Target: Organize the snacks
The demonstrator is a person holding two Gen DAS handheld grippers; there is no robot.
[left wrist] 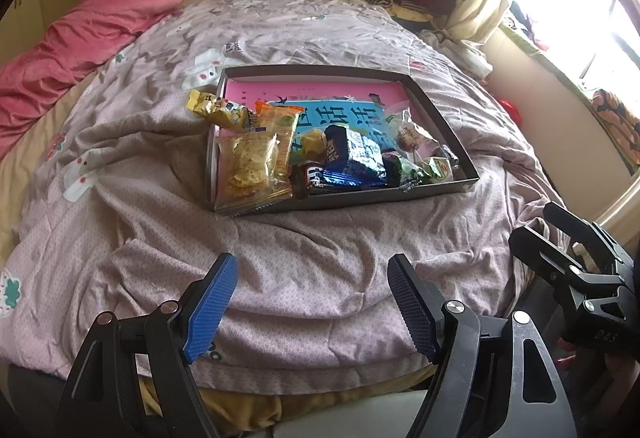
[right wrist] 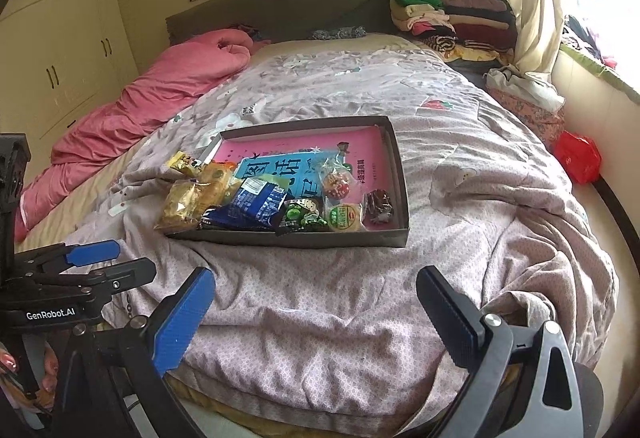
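Snacks ahead of both tools, left tool nearer the stray packet.
Yellow packet [left wrist: 218,109] lies over the tray [left wrist: 464,153] left rim; left tool [left wrist: 312,302] and right tool [right wrist: 316,314] released, empty.

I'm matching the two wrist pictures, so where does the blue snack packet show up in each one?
Left wrist view: the blue snack packet lies centre-right, at the near end of the dark tray.
Right wrist view: the blue snack packet lies left of centre, at the tray's near edge.
Shared landmark: the pink quilt.
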